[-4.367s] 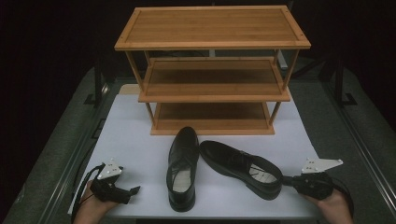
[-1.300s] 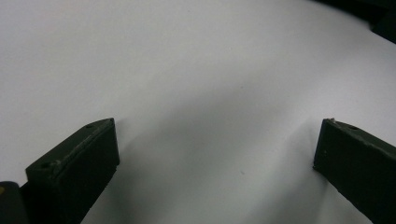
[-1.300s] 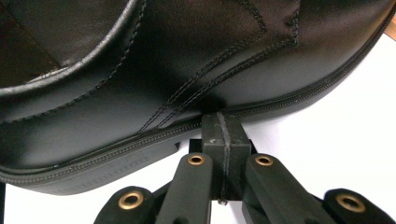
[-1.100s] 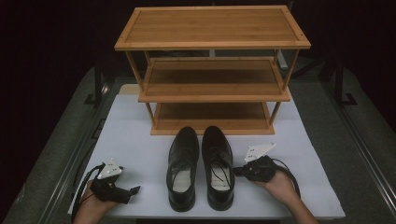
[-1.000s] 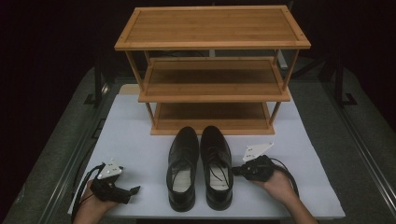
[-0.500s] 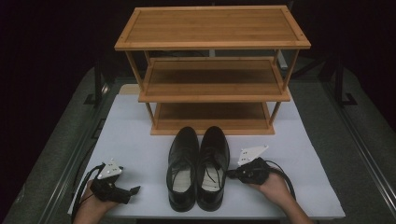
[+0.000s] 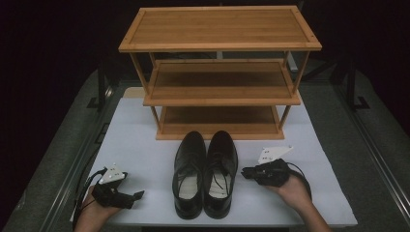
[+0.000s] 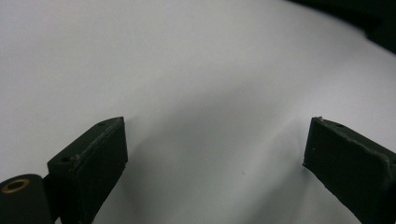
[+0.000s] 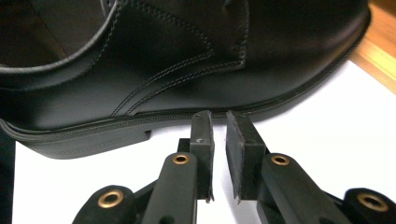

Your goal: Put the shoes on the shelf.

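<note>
the two black shoes stand side by side on the white mat (image 7: pixel 145 145), toes toward the wooden rack (image 7: pixel 220 72), the left shoe (image 7: pixel 188 174) touching or almost touching the right shoe (image 7: pixel 220 171). i judge the step in hand is lining up the pair, and this looks nearly done: the right gripper (image 7: pixel 247 173) lies just beside the outer side of the right shoe. in the right gripper view its jaws have just been opening to a narrow gap, with nothing between them, and their tips are at the sole edge of the shoe (image 9: pixel 187 70), perhaps touching it.

the left gripper (image 7: pixel 138 195) rests on the mat, well apart from the shoes, jaws wide apart and empty over bare mat (image 8: pixel 196 93).

the next move probably calls for a grip on a shoe's collar or heel, to lift it to a shelf.

the rack's bottom shelf is partly in shadow, and the inner sides of the shoes are hidden against each other.
</note>
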Motion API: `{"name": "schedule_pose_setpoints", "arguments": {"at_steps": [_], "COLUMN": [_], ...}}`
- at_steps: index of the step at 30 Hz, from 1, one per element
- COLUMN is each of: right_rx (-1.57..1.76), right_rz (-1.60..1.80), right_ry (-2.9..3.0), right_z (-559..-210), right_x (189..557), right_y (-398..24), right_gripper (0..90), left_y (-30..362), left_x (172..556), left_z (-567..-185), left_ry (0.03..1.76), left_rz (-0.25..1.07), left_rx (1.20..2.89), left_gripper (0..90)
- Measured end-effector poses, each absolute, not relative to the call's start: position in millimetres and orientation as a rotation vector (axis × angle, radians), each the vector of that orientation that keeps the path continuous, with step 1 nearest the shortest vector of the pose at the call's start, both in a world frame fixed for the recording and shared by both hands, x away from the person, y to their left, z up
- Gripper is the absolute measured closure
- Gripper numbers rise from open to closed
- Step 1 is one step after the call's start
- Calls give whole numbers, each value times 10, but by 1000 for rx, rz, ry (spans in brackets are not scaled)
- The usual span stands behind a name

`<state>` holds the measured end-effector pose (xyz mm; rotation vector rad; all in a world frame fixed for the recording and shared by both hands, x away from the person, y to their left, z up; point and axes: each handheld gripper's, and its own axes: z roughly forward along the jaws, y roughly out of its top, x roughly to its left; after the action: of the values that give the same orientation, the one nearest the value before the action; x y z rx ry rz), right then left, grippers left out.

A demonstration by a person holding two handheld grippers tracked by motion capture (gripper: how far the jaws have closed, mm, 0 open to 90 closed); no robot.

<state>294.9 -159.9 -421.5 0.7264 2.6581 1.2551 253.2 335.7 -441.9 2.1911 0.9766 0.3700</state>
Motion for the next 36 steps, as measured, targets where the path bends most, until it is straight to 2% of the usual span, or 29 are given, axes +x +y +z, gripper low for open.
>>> {"name": "schedule_pose_setpoints", "arguments": {"at_steps": [4,10,12,13,14,19,21,25,27,30,36], "right_rx": [755,790,796,796,797,802,802,795,785,773,738], "right_rz": [1264,1281,1286,1295,1304,1342,1353,1370,1372,1389,1400], "right_ry": [2624,2593,2583,2578,2572,2556,2548,2543,2548,2543,2556], "right_z": [-4152,-4071,-4035,-4016,-3996,-3911,-3877,-3835,-3815,-3790,-3750], "right_x": [2946,2906,2884,2877,2868,2865,2867,2876,2885,2903,2948], "right_y": [-1631,-1641,-1634,-1631,-1627,-1613,-1604,-1576,-1543,-1482,-1347], "right_gripper": [646,544,540,540,539,522,520,512,504,500,498], "left_y": [3341,3185,3128,3097,3064,2898,2813,2654,2597,2491,2326], "left_x": [2550,2602,2620,2630,2645,2736,2769,2828,2858,2919,3005], "left_z": [-4338,-4109,-4053,-4019,-3982,-3831,-3761,-3655,-3615,-3563,-3537], "left_ry": [966,908,887,871,860,791,760,715,690,661,631], "left_rz": [376,378,379,377,380,399,392,379,351,339,301], "left_rx": [2168,2140,2142,2142,2143,2137,2126,2123,2128,2124,2119], "left_gripper": [57,64,85,137,149,154,208,237,313,377,429]}}
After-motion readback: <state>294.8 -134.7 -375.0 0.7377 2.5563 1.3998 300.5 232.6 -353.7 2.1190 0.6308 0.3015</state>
